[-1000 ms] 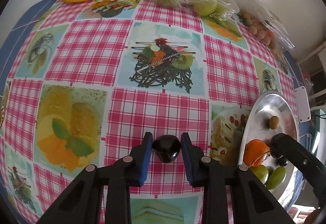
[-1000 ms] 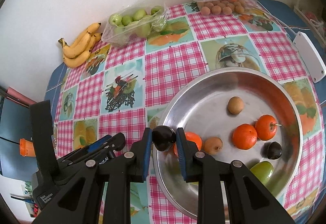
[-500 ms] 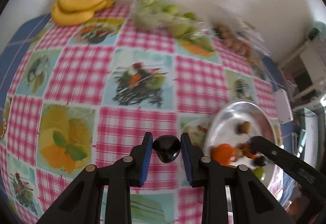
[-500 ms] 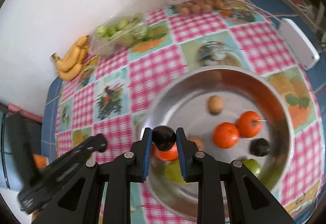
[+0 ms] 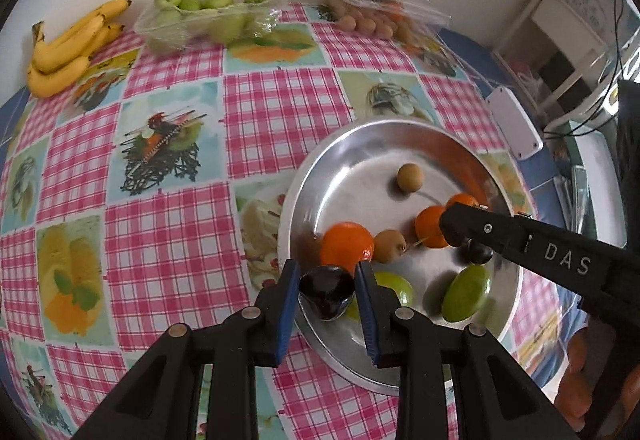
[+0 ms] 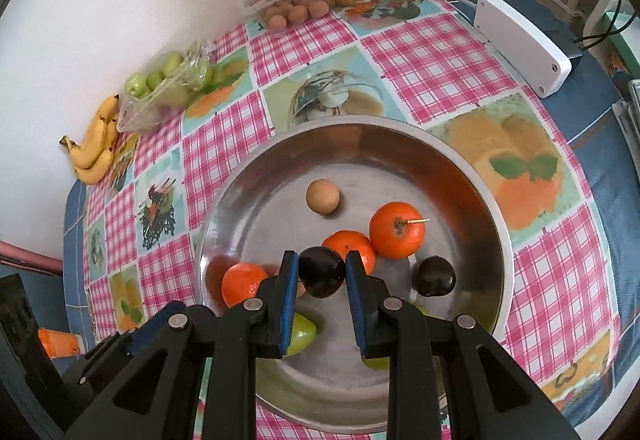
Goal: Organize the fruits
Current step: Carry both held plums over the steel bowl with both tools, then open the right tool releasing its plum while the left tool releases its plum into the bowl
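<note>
Plums, dark and glossy, one in each gripper: left gripper (image 5: 327,294) clamps a dark plum (image 5: 327,291) over the near-left rim of the round steel bowl (image 5: 404,128); right gripper (image 6: 319,274) clamps a second dark plum (image 6: 322,271) above the bowl's centre. Step, judged: placing both. Next move calls for lowering onto bare metal, then letting go. Open room lies at the bowl's far-left floor, beyond the orange tangerines (image 6: 396,229) and tan round fruit (image 6: 323,196). Loose dark plum (image 6: 435,276) sits right. Farther, at the table's back edge: yellow bananas (image 5: 68,48).
</note>
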Demonstrator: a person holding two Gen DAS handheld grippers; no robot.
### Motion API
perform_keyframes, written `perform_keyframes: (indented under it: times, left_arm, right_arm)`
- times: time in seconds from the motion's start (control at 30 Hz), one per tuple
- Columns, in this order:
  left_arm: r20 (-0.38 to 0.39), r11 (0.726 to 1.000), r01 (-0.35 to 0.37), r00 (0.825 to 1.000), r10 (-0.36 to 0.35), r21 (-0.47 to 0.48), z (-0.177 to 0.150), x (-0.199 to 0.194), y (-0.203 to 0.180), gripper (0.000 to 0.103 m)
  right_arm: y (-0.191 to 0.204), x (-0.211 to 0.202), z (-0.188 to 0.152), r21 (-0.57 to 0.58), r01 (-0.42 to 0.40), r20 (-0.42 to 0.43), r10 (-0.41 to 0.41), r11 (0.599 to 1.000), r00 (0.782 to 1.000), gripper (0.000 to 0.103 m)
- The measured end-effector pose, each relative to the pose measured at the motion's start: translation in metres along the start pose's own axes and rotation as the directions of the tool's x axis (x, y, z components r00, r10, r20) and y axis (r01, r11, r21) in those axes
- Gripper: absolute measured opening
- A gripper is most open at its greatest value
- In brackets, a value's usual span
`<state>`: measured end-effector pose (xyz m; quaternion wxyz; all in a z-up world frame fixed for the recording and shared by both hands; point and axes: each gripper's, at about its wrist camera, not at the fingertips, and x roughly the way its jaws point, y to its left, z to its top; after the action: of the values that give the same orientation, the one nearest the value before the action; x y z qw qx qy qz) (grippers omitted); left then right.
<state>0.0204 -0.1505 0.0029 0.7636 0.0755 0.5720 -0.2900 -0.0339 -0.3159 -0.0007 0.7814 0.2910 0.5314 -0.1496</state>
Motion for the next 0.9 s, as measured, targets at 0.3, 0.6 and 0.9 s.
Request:
perform_keyframes:
  times: [0.3, 0.6, 0.9]
  left_arm:
    - [-0.017, 1.0, -0.01, 1.0, 0.01, -0.006, -0.001, 0.005, 0.003, 0.03]
    - [-0.029, 1.0, -0.021, 0.999, 0.021, -0.001, -0.002, 0.009, 0.002, 0.03]
    - [-0.033, 1.0, -0.022, 0.999, 0.021, -0.01, -0.001, 0.01, 0.002, 0.031]
  right_arm:
    - [0.007, 0.009, -0.002, -0.033, 0.027, -0.029, -0.028, 0.999, 0.999, 0.025]
    - [0.007, 0.014, -0.004, -0.037, 0.038, -0.049, -0.04, 0.999, 0.998, 0.025]
    - [0.009, 0.015, -0.005, -0.043, 0.041, -0.056, -0.043, 0.998, 0.997, 0.025]
